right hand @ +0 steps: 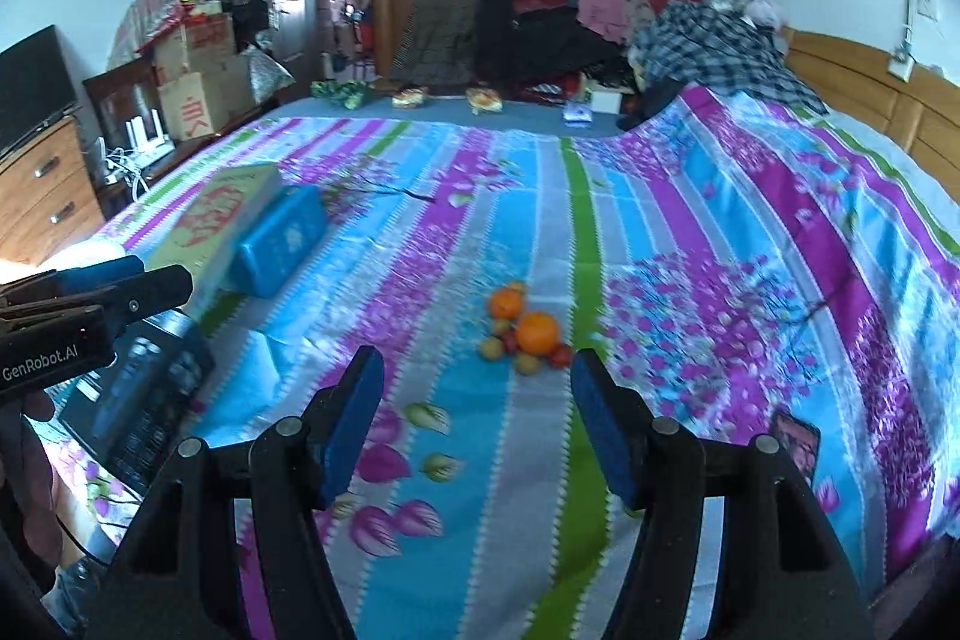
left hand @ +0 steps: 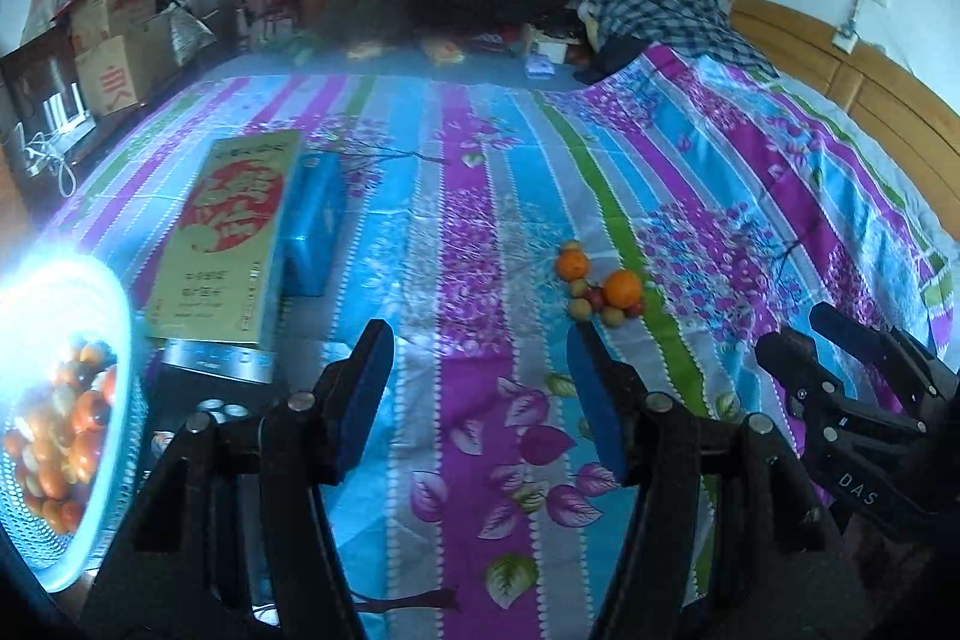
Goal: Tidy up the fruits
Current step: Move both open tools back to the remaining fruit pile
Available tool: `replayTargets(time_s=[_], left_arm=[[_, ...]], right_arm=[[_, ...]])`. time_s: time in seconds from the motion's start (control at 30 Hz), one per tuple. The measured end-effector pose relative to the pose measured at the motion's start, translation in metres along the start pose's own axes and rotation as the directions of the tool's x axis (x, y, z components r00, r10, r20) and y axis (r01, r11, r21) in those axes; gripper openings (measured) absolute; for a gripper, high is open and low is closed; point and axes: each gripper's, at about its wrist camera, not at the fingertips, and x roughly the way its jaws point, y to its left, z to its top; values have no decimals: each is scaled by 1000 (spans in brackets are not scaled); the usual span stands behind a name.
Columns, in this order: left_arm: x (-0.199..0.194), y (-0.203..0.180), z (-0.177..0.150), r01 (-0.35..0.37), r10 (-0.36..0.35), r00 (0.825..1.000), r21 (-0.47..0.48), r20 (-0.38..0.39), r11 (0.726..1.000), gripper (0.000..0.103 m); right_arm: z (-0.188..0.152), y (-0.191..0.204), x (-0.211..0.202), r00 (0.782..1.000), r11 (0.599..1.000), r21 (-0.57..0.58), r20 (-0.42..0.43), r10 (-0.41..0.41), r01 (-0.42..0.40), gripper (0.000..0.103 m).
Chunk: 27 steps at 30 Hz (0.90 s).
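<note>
Fruit pile (left hand: 600, 289) sits out on the bed (left hand: 480, 196), right on the striped flowery sheet: two oranges with a handful of small yellowish and red fruits bunched up touching them. From the left hand-held gripper (left hand: 480, 400) the pile is ahead and a bit to the right, just past its right blue pad; from the right hand-held gripper (right hand: 477, 418) it's pretty much dead ahead, a little beyond the fingertips. Both stand about half open with nothing between the pads, just bedsheet showing through the gap. Neither one touches any fruit. The right hand-held gripper also shows up at the far right edge of the left camera, hovering over the sheet beside the left one, and the left one pokes into the left edge of the right camera. Down at the left of the left hand-held gripper there's a light blue plastic basket (left hand: 120, 316), badly washed out by glare, with a load of oranges and small pale fruits in it. Ahead-left of both lies a flat yellow box with a red design (left hand: 228, 232), and a blue packet (left hand: 315, 220) lies right against its right side. A dark box (right hand: 144, 400) sits near the bed's edge, just behind the left one's tips in the right view. Clothes pile (right hand: 630, 34) is way off at the far end of the bed.
</note>
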Motion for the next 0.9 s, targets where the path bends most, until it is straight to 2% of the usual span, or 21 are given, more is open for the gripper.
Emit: replayTargets(time_s=[0.23,0.5,0.7,0.83,0.87,0.9], left_arm=[[39,-24,-20,32,-29,996,32,-80,999,62],[93,-37,-49,38,-25,980,65,-196,997,62],[135,-48,-71,27,2,968,112,-251,993,62],[159,-42,-86,3,22,960,89,-280,996,62],[164,-40,-90,-4,27,958,78,-286,997,62],[164,-39,-92,-5,26,962,75,-273,997,65]], right_arm=[[-27,-29,29,997,999,23,-74,-32,33,68],[-65,-51,84,982,998,50,-185,-29,39,68],[-96,-64,131,968,998,62,-249,-5,21,68],[-116,-71,154,961,998,61,-278,-1,19,68],[-123,-73,160,958,998,67,-286,-1,21,69],[-126,-74,162,962,997,70,-274,3,17,74]])
